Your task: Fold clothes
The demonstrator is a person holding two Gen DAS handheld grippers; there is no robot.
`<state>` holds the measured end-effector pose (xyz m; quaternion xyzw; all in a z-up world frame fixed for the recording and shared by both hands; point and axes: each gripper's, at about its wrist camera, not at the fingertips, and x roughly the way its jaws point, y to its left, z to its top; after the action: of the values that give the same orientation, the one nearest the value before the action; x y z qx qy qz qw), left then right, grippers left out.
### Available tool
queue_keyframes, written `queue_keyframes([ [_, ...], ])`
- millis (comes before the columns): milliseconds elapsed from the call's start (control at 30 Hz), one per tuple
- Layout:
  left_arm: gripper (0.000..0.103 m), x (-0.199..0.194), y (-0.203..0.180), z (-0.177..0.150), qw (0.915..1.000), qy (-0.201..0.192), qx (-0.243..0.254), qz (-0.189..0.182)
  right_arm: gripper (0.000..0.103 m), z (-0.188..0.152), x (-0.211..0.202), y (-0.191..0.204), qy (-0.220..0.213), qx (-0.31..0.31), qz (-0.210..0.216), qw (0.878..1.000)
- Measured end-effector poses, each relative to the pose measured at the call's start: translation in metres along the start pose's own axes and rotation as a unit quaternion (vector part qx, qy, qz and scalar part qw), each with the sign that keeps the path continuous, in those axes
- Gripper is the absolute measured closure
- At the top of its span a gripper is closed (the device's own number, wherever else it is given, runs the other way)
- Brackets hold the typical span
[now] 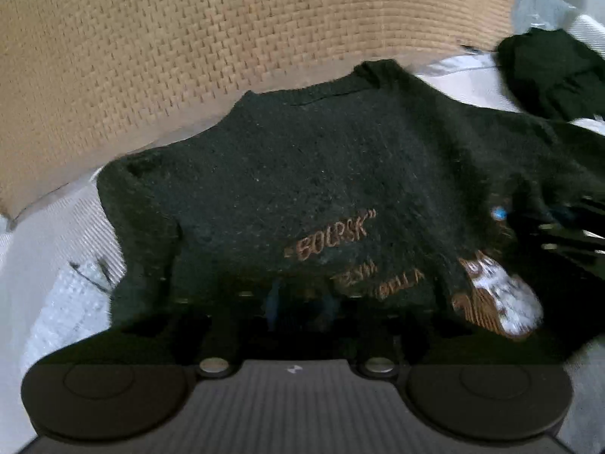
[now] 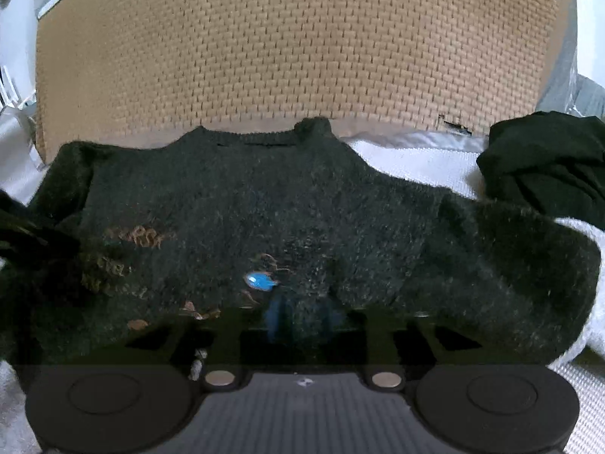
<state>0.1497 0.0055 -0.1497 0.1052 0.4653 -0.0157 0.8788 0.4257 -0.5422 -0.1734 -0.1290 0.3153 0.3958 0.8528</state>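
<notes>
We count one dark fuzzy sweater (image 2: 264,204), spread flat, one second dark garment (image 2: 548,162) bunched at the right, one woven tan headboard (image 2: 295,49), one white bedcover (image 2: 408,162). One blue patch (image 2: 259,280) on the sweater (other embroidery too blurred to count).

Left gripper (image 1: 298,302): dark housing fills the bottom edge, a grey ribbed panel in the middle with a small white mark at its top. Two black round discs flank the panel; two silver studs sit between discs and panel. Fingers dim, bluish. Right gripper (image 2: 298,321): same build, same studs, discs, ribbed panel, white mark.
</notes>
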Motion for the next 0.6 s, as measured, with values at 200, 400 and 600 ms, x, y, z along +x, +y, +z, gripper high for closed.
queue_keyframes([
  [200,0.053,-0.028,0.064,-0.013,0.9978,0.012,0.031,0.057,0.055,-0.014,0.001,0.017,-0.024,-0.048,-0.031,0.998],
  [400,0.046,-0.018,0.147,-0.058,0.9914,0.058,-0.037,0.112,0.021,-0.016,0.005,0.022,-0.026,-0.055,-0.093,0.994],
  [600,0.083,-0.002,0.187,-0.102,0.9845,0.087,-0.12,0.093,0.018,-0.018,0.007,0.01,-0.017,-0.02,-0.077,0.997],
])
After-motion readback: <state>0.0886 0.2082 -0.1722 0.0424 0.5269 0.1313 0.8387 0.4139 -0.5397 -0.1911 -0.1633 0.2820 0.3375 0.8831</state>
